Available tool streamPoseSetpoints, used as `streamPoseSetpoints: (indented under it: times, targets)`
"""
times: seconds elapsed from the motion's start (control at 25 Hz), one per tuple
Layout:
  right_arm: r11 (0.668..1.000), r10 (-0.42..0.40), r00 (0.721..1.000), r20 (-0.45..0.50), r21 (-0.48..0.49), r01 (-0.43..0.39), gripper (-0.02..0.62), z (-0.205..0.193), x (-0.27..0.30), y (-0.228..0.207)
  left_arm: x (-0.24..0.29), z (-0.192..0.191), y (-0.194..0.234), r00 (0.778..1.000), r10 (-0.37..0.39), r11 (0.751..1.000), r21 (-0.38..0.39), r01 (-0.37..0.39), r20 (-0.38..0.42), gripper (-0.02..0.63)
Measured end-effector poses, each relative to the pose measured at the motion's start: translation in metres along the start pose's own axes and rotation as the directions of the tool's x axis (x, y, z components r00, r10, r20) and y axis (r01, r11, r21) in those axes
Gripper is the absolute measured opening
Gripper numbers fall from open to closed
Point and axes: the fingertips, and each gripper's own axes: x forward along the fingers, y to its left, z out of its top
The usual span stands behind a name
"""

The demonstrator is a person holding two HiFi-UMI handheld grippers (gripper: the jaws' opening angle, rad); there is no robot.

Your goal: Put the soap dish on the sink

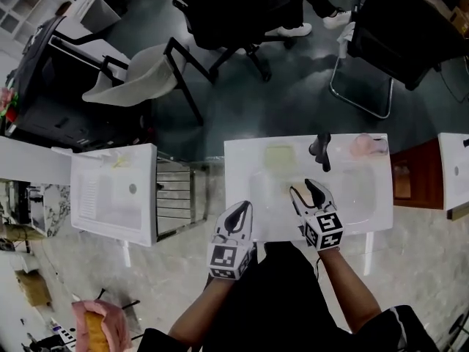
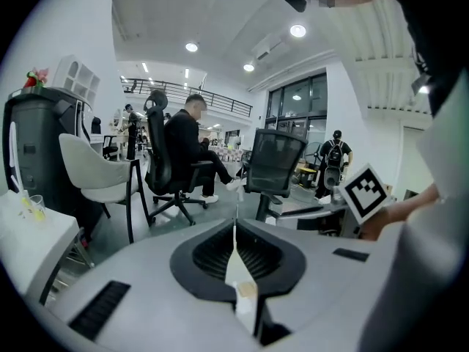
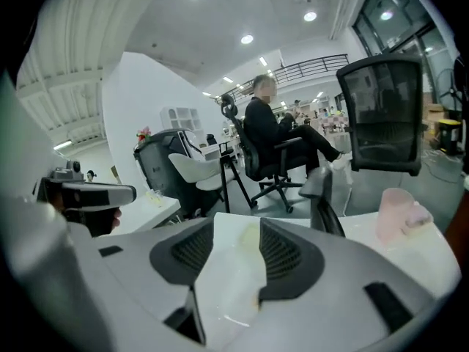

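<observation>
Soap dish (image 1: 279,155): left of faucet (image 1: 321,149); probably light, stiff, slippery; grip edge.
Left gripper (image 1: 240,213) jaws: clenched.
Right gripper (image 1: 308,191) jaws: released.

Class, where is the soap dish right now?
Head view: the soap dish sits on the back ledge of the white sink, left of the black tap.

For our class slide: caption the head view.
Left gripper and right gripper at a white sink; soap dish on its back ledge.
</observation>
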Motion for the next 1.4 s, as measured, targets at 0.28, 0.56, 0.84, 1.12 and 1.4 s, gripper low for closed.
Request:
streamPoseSetpoints:
  times: [0.28, 0.56, 0.84, 1.12, 1.4]
  targets:
    - [0.995, -0.051, 0.998, 0.042, 0.086, 0.047, 0.043, -0.028, -0.072, 0.008, -0.015, -0.023, -0.027, 0.999, -0.042, 0.999, -0.001, 0.042, -0.032, 0.015]
    - [0.986, -0.127, 0.986, 0.106, 0.123, 0.114, 0.000, -0.051, -0.130, 0.019, -0.032, -0.049, -0.071, 0.986, -0.166, 0.985, 0.034, 0.167, -0.034, 0.015]
    - [0.984, -0.177, 0.969, 0.171, 0.019, 0.176, 0.000, -0.060, -0.190, 0.083, -0.112, -0.066, -0.097, 0.973, -0.229, 0.972, 0.068, 0.226, 0.039, 0.015]
    - [0.983, -0.166, 0.967, 0.192, -0.047, 0.178, 0.000, -0.084, -0.249, 0.182, -0.224, -0.092, -0.096, 0.970, -0.217, 0.976, 0.048, 0.213, 0.107, 0.015]
    - [0.979, -0.165, 0.970, 0.179, -0.089, 0.183, 0.000, -0.107, -0.291, 0.245, -0.307, -0.127, -0.088, 0.976, -0.180, 0.983, 0.002, 0.181, 0.122, 0.015]
